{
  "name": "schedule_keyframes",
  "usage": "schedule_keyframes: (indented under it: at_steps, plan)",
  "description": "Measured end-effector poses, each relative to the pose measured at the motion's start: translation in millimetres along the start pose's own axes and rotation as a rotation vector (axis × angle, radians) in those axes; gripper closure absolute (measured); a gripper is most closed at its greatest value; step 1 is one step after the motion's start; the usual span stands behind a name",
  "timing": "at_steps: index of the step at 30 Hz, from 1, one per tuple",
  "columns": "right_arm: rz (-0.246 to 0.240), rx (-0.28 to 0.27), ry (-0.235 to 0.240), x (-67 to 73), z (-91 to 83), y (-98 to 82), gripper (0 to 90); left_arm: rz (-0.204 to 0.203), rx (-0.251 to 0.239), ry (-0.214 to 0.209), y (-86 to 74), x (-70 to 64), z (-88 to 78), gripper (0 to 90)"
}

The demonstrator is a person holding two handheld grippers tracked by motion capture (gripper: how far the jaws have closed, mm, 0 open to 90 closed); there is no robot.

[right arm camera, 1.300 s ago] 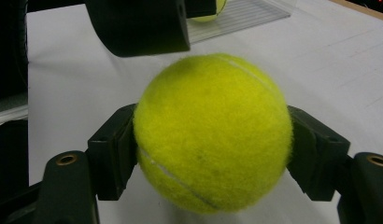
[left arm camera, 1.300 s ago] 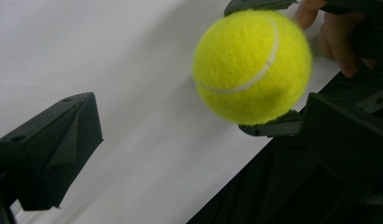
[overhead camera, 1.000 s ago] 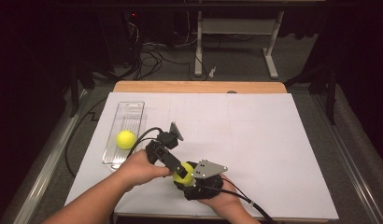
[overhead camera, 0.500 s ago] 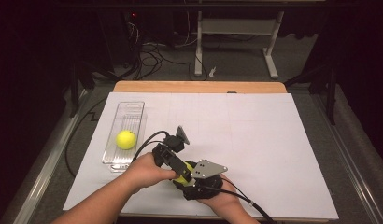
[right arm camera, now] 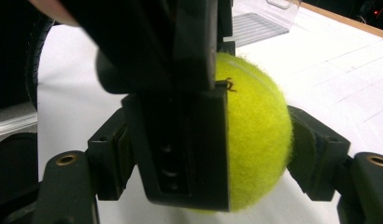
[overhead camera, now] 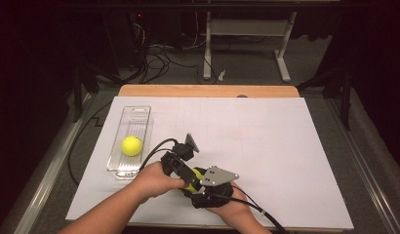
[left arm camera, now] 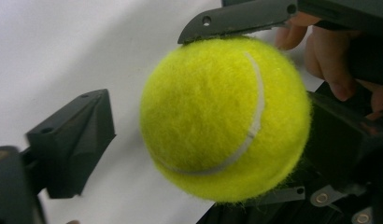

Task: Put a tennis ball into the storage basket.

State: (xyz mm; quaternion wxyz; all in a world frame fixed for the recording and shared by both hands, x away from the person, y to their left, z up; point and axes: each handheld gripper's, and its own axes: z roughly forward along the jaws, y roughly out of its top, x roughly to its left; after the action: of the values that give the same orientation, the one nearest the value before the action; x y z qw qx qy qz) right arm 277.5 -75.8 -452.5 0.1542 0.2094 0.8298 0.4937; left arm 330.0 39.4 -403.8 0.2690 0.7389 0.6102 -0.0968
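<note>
Near the table's front edge a yellow tennis ball (overhead camera: 193,177) sits between my two grippers, which meet there. My right gripper (right arm camera: 213,156) is shut on the tennis ball (right arm camera: 257,140), one pad on each side. My left gripper (left arm camera: 213,121) is open around the same ball (left arm camera: 222,116); its left finger (left arm camera: 70,142) stands apart from the felt, and the other is hidden behind the ball. One left finger (right arm camera: 180,140) crosses in front of the ball in the right gripper view. A second tennis ball (overhead camera: 131,146) lies in a clear plastic tray (overhead camera: 139,115).
White paper (overhead camera: 286,146) covers the table, with a wooden edge (overhead camera: 208,90) at the back. The tray stands at the left, lengthwise. Cables trail from both grippers toward the front. Table legs and wires (overhead camera: 208,48) are on the floor beyond.
My left gripper has slid right and slightly forward until its jaws reach around the ball held in the right gripper. The right gripper has barely moved.
</note>
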Motion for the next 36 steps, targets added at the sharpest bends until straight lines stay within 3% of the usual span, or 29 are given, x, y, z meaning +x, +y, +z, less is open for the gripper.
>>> schedule_keyframes:
  at_steps: [6, 32, 36]
  plan:
    - [-0.002, 0.008, -0.008, -0.3, 0.4, -0.3, 27.8, 0.003, 0.006, -0.032, -1.2, -2.2, -2.2, 25.7]
    - [-0.019, -0.01, -0.014, 0.8, -0.7, -0.8, 26.8, 0.01, 0.013, -0.029, -1.0, -4.3, -5.0, 26.6]
    - [-0.009, -0.018, -0.009, 0.8, -0.1, -0.7, 18.4, 0.006, 0.011, -0.035, -0.5, -4.6, -6.3, 26.6]
